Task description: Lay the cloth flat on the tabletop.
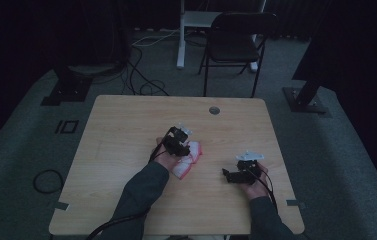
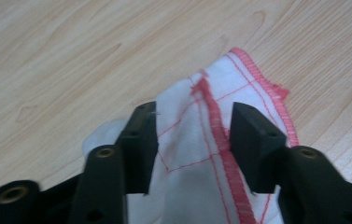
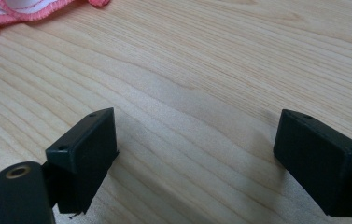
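Observation:
A white cloth point(image 1: 191, 161) with a pink-red stitched hem lies crumpled near the middle of the wooden table point(image 1: 126, 130). My left gripper point(image 1: 180, 144) is down on its far-left part. In the left gripper view the left gripper point(image 2: 194, 128) is half open, its jaws on either side of a raised fold of the cloth point(image 2: 257, 84), with the hem close to the right jaw. My right gripper point(image 1: 228, 175) rests to the right of the cloth, pointing left. It stands wide open point(image 3: 197, 140) over bare wood, and the cloth's edge point(image 3: 24, 11) lies ahead of it.
A round cable hole point(image 1: 214, 110) sits near the table's far edge. Behind the table are a black chair point(image 1: 236, 42), a white desk leg point(image 1: 181, 40), floor cables point(image 1: 141, 75) and two dark stand bases point(image 1: 68, 90). Bare wood point(image 3: 211, 60) lies around the right gripper.

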`<state>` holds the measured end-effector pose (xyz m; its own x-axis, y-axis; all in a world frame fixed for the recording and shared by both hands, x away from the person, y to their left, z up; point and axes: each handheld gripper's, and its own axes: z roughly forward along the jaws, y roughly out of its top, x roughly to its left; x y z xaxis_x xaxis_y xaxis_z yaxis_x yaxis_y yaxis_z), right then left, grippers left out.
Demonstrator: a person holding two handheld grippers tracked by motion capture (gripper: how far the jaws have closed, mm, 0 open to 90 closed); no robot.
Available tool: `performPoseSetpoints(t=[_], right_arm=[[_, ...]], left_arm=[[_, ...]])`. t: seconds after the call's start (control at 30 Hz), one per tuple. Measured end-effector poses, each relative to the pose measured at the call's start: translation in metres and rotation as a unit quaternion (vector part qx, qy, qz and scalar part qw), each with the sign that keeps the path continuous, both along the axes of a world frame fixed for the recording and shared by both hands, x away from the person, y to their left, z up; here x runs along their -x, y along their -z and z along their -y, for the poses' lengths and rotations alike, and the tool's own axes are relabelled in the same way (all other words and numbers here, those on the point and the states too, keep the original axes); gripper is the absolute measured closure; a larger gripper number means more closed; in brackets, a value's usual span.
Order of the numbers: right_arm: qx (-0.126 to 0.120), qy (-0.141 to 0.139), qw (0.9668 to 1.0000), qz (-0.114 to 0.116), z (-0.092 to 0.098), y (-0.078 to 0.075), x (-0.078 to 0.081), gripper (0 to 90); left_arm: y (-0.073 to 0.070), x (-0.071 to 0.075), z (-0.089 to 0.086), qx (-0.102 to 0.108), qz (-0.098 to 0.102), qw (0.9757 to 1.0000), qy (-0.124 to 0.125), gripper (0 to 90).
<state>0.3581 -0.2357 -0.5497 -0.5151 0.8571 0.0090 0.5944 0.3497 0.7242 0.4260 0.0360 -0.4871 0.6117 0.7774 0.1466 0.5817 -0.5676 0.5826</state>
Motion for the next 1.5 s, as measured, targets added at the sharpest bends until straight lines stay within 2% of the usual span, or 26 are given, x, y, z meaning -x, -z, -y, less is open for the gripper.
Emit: performPoseSetpoints(t=[0.03, 0.07, 0.1, 0.17, 0.23, 0.43, 0.57, 0.67, 0.7, 0.93, 1.1, 1.43, 1.5], right_arm=[[0.0, 0.0, 1.0, 0.0, 0.0, 0.0, 0.0, 13.3], [0.0, 0.0, 1.0, 0.0, 0.0, 0.0, 0.0, 13.3], [0.0, 0.0, 1.0, 0.0, 0.0, 0.0, 0.0, 13.3], [0.0, 0.0, 1.0, 0.0, 0.0, 0.0, 0.0, 13.3], [0.0, 0.0, 1.0, 0.0, 0.0, 0.0, 0.0, 13.3], [0.0, 0.0, 1.0, 0.0, 0.0, 0.0, 0.0, 13.3], [0.0, 0.0, 1.0, 0.0, 0.0, 0.0, 0.0, 13.3], [0.0, 0.0, 1.0, 0.0, 0.0, 0.0, 0.0, 13.3], [0.0, 0.0, 1.0, 0.0, 0.0, 0.0, 0.0, 13.4], [0.0, 0.0, 1.0, 0.0, 0.0, 0.0, 0.0, 13.3], [0.0, 0.001, 1.0, 0.0, 0.0, 0.0, 0.0, 13.8], [-0.004, 0.008, 0.9999, 0.012, -0.001, -0.001, 0.002, 27.7], [0.0, 0.008, 0.9999, 0.015, -0.005, -0.002, 0.004, 33.6]], left_arm=[[0.001, 0.0, 0.0, -0.001, -0.002, 1.0, -0.002, 55.8], [0.001, -0.001, 0.0, -0.001, -0.006, 1.0, 0.0, 60.4], [0.001, -0.002, -0.002, 0.006, -0.02, 0.9998, 0.005, 74.7], [0.0, -0.001, -0.003, 0.005, -0.015, 0.9998, 0.007, 83.8], [-0.002, 0.0, -0.006, 0.01, -0.008, 0.9999, 0.005, 87.3], [-0.01, 0.003, -0.016, 0.025, 0.008, 0.9997, 0.0, 88.6], [-0.019, 0.008, -0.033, 0.053, 0.025, 0.9981, -0.015, 88.7], [-0.021, 0.009, -0.037, 0.059, 0.028, 0.9977, -0.02, 88.7], [-0.025, 0.011, -0.047, 0.07, 0.034, 0.9966, -0.028, 88.7], [-0.032, 0.015, -0.074, 0.099, 0.047, 0.9921, -0.06, 88.8], [-0.034, 0.017, -0.093, 0.109, 0.052, 0.9896, -0.079, 88.9], [-0.024, 0.022, -0.119, 0.121, 0.046, 0.986, -0.106, 88.9], [-0.021, 0.023, -0.126, 0.123, 0.042, 0.9851, -0.112, 88.9]])
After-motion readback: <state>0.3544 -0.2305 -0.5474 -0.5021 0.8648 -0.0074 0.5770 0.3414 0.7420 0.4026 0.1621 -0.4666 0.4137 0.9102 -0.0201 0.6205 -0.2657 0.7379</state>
